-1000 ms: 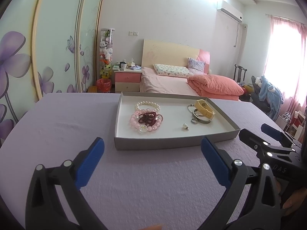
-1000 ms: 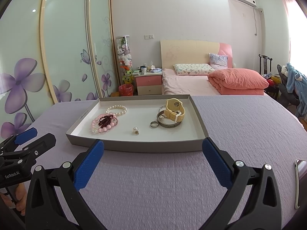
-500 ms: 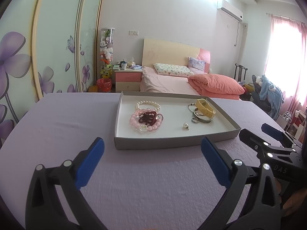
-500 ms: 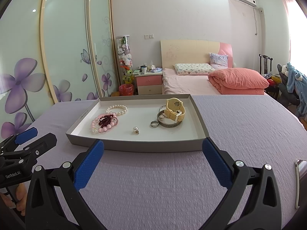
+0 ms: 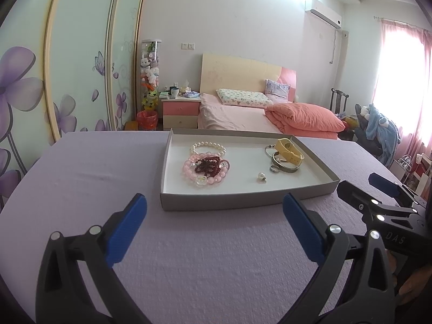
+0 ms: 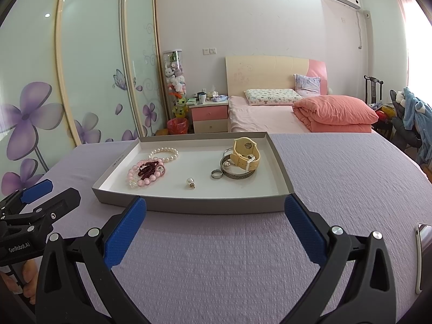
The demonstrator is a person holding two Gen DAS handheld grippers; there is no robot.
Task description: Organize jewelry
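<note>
jewelry tray (image 5: 243, 201) sits mid-frame on the worktop (image 5: 216, 256); your left gripper (image 5: 214, 225) and right gripper (image 6: 215, 225) both gape wide, empty.

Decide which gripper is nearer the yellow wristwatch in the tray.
Right. The right gripper faces the yellow wristwatch almost straight on; the left gripper sits farther left.

"DAS" in pale letters on the black body of the right gripper (image 5: 383, 189), lower right of the left wrist view. "GenRobot.AI" in white on the black body of the left gripper (image 6: 51, 193), lower left of the right wrist view. Small print on the tray (image 6: 116, 166) left inner wall, unreadable.
</note>
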